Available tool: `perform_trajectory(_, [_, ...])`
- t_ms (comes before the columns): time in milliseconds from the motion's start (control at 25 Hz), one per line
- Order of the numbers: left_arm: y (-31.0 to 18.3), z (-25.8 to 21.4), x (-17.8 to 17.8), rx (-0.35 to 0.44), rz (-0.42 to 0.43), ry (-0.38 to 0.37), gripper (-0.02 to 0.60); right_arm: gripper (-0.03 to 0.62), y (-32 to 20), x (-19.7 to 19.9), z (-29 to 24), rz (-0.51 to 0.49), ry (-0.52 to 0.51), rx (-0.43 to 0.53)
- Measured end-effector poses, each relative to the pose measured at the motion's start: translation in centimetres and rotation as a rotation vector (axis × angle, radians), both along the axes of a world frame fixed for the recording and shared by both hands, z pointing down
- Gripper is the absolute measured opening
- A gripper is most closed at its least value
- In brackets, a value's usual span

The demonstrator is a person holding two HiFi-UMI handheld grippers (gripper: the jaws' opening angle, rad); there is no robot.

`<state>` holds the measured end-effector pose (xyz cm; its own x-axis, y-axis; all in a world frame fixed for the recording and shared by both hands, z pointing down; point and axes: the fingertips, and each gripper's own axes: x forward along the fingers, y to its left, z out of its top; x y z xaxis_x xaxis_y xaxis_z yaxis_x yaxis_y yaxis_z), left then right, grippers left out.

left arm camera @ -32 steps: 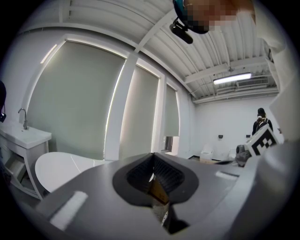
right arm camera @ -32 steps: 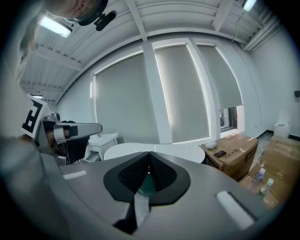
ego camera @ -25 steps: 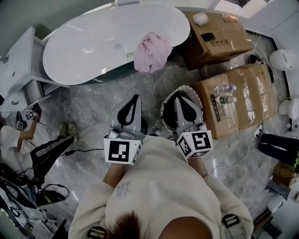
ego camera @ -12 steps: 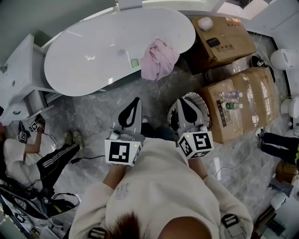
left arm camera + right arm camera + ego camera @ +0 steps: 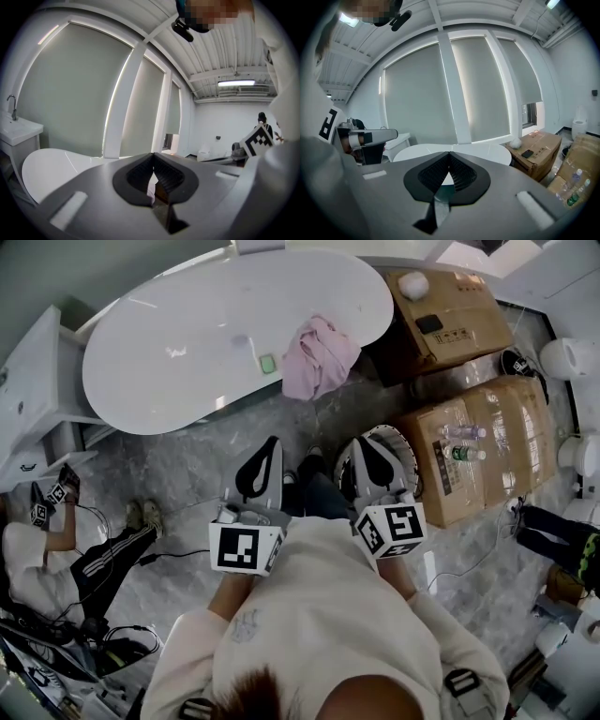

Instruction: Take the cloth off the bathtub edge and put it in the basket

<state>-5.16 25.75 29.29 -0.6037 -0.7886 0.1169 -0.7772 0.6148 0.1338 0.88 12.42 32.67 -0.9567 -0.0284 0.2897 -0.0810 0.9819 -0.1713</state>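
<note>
Currently both are empty: left gripper (image 5: 271, 444) and right gripper (image 5: 367, 448) each have their jaws pressed together with nothing between. Pink cloth (image 5: 321, 354) is draped over the near edge of the bathtub (image 5: 187, 343), well ahead of the tips and roughly between their two lines, so neither is clearly nearer. Its long axis runs across the rim, hanging down the outer wall. Basket (image 5: 405, 439) appears to sit on the floor just beneath the right gripper, which favours a right-side grab. Only the head view shows cloth and basket. The gripper views give jaw state and tub top, and the cloth is not clear there.
</note>
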Motion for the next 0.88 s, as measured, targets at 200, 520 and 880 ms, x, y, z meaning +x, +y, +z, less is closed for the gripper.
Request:
perform_trajectory(200, [-1.3, -0.1, -1.8, 0.003, -0.010, 0.007, 0.049, 0.000, -1.2, -1.8, -0.1, -0.013, 0.005, -0.003])
perform_trajectory(520, [-5.4, -0.6, -5.0, 0.008, -0.025, -0.013, 0.049, 0.000, -5.1, -5.8, -0.3, -0.045, -0.010, 0.000])
perform_trajectory(880, [-9.1, -1.5, -7.9, 0.002, -0.068, -0.054, 0.049, 0.000, -8.8, -9.3, -1.0, -0.110, -0.045, 0.001])
